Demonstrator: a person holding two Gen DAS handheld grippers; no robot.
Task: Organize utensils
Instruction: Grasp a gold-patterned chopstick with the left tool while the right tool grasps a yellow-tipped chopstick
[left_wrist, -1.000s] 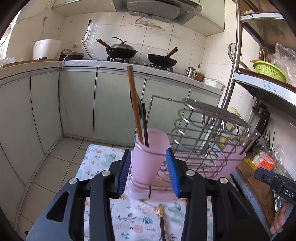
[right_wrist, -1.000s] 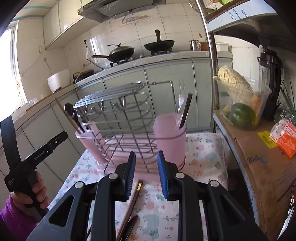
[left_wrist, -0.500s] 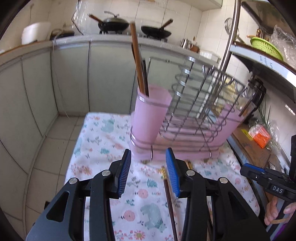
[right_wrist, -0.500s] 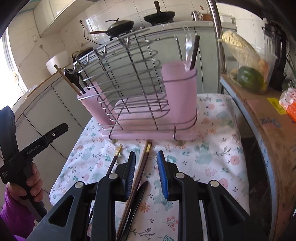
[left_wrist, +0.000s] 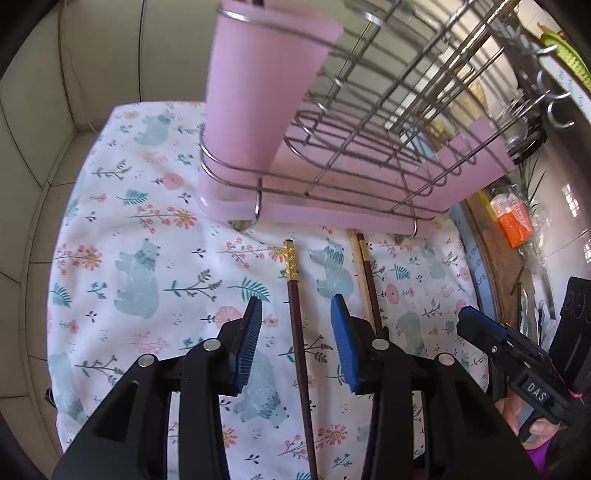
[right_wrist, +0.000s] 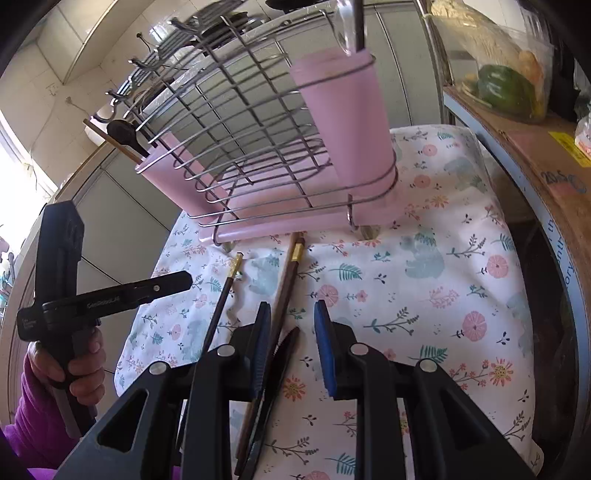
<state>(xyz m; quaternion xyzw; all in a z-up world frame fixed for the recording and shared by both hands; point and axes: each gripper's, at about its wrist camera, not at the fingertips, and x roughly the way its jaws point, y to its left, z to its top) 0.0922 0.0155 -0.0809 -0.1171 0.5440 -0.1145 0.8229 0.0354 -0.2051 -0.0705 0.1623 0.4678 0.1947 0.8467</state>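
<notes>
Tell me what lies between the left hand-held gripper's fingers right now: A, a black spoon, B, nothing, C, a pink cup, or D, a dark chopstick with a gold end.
D: the left hand-held gripper is open, straddling the gold-tipped chopstick lying on the floral cloth.

The top of the pink cup (left_wrist: 266, 92) at the near end of the wire rack (left_wrist: 388, 122) ran off the upper edge of the left wrist view, so its contents stayed unseen. Beside the rack, the dark chopstick (left_wrist: 301, 354) left the frame at the bottom. In the right wrist view, the black utensil (right_wrist: 275, 391) in front of the rack was partly covered by a blue pad (right_wrist: 260, 350); its kind could not be told.
</notes>
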